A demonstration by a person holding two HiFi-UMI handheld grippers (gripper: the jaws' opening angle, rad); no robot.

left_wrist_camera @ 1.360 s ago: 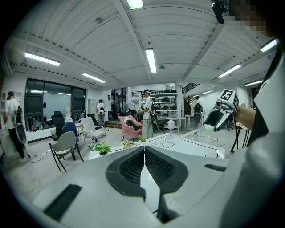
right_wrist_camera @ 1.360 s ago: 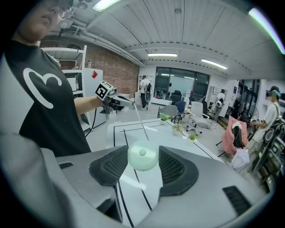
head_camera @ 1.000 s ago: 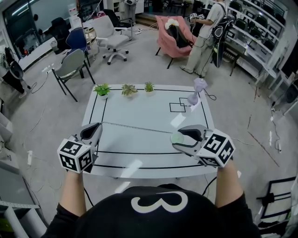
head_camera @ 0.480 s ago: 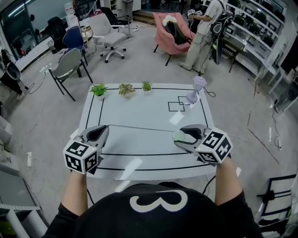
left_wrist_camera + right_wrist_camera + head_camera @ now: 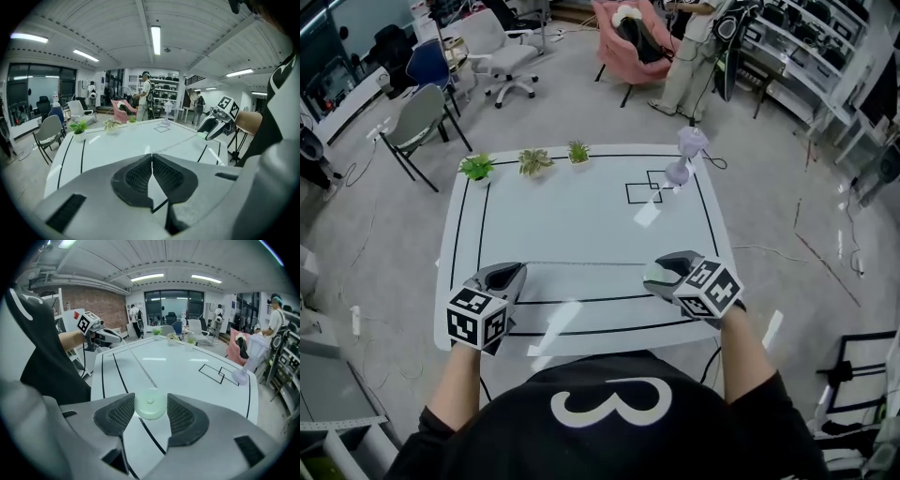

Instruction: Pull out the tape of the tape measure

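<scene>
Standing beside them, I see the left gripper (image 5: 514, 272) clenched flat on the end of the thin pale metal tape (image 5: 586, 264). The tape runs taut and level over the white tabletop (image 5: 581, 211) to the right gripper (image 5: 662, 269), which is clamped around the round pale-green tape measure case (image 5: 150, 404). Over the last second both have drawn back toward the near edge. The tape's slant is gone and its span looks no wider, so the pull seems paused or done. The tape's tip between the left pads is too thin to make out.

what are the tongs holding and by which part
The right tongs clamp the tape measure case by its round sides; the left tongs pinch the tape at its free end.
</scene>
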